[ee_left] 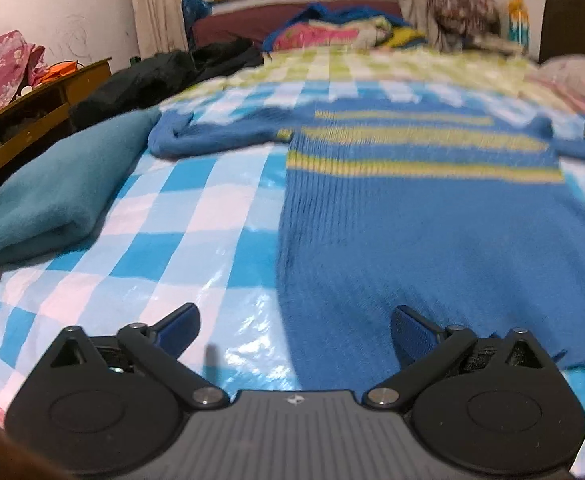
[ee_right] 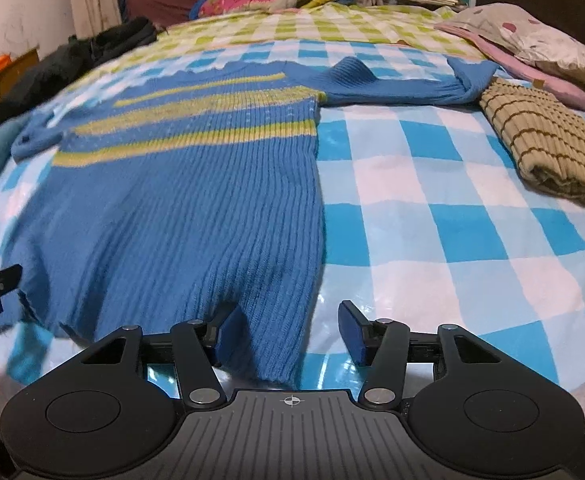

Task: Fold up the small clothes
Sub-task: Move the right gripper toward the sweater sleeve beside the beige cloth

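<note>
Sweater (ee_right: 180, 216) hem between half-open right hand-held gripper (ee_right: 290, 334) pads; left hand-held gripper (ee_left: 294, 330) wide

Sweater (ee_right: 180, 200) flat on bedsheet (ee_right: 432, 220), folded garments either side.

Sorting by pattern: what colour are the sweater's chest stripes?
Yellow-green stripes on the blue sweater, clearest in the right wrist view.

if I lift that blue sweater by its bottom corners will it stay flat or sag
The sweater will probably sag: it is a soft ribbed knit, and its hem already puckers between the right gripper fingers. Its spread sleeves would likely trail. The glossy checked sheet looks slick, so it may slide easily.
</note>
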Motion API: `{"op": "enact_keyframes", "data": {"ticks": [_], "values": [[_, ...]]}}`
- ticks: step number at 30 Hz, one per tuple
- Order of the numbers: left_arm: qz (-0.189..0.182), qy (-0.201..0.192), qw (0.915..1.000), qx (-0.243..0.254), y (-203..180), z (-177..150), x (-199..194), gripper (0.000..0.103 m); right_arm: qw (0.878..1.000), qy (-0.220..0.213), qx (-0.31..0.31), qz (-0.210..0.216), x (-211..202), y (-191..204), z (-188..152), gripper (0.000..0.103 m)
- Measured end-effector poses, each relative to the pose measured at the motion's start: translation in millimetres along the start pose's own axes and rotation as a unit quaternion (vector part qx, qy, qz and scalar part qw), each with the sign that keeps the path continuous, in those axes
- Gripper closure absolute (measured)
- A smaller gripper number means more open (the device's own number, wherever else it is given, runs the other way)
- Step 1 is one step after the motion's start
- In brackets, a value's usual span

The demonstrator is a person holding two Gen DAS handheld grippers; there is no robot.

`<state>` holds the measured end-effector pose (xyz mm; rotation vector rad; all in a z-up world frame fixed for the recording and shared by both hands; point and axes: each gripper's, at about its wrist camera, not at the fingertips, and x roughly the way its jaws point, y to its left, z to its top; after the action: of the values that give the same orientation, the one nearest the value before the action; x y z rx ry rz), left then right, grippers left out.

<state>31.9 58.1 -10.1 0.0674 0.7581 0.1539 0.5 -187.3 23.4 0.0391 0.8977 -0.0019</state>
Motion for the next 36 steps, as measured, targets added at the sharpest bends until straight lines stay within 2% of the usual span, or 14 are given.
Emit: {"op": "enact_keyframes", "data": {"ticks": [2, 7, 12, 16, 19, 25, 28, 31, 36], "values": [[0.009, 0.015, 0.9998, 0.008, 3.2, -4.6, 3.8, 0.0, 1.0, 0.003, -0.014, -0.011, -1.1, -0.4, -1.8, 0.052], [0.024, 0.025, 0.9994, 0.001, 12.6, -10.4, -1.2, 0.0, 0.999, 0.012, -0.024, -0.031, -4.2, -4.1, -3.3, 0.052], [0.017, 0.021, 0.9995, -0.013, 18.1, -11.1, -7.6, 0.0, 0.999, 0.016, -0.023, -0.036, -9.5, -5.1, -4.2, 0.052], [0.009, 0.002, 0.9993, -0.036, 22.9, -7.7, -19.6, 0.0, 1.0, 0.008, -0.01, -0.023, -21.4, -9.2, -3.1, 0.051], [0.004, -0.01, 0.999, -0.044, 22.4, -3.7, -29.7, 0.0, 1.0, -0.015, -0.011, -0.015, -30.4, -9.6, 4.0, 0.049], [-0.006, -0.026, 0.9996, 0.0, 5.9, 16.4, -49.2, 0.0, 0.998, -0.049, 0.023, 0.022, -42.3, -17.5, 17.3, 0.047], [-0.016, -0.054, 0.998, 0.028, -4.9, 34.7, -63.2, 0.0, 0.997, -0.068, 0.035, 0.033, -48.2, -21.9, 21.3, 0.046], [-0.021, -0.075, 0.9963, 0.035, -11.4, 45.3, -73.6, 0.0, 0.995, -0.074, 0.051, 0.049, -49.9, -24.0, 24.4, 0.046], [-0.032, -0.064, 0.9969, 0.033, -16.5, 47.1, -76.9, 0.0, 0.994, -0.083, 0.046, 0.059, -53.7, -23.9, 22.4, 0.044]]}}
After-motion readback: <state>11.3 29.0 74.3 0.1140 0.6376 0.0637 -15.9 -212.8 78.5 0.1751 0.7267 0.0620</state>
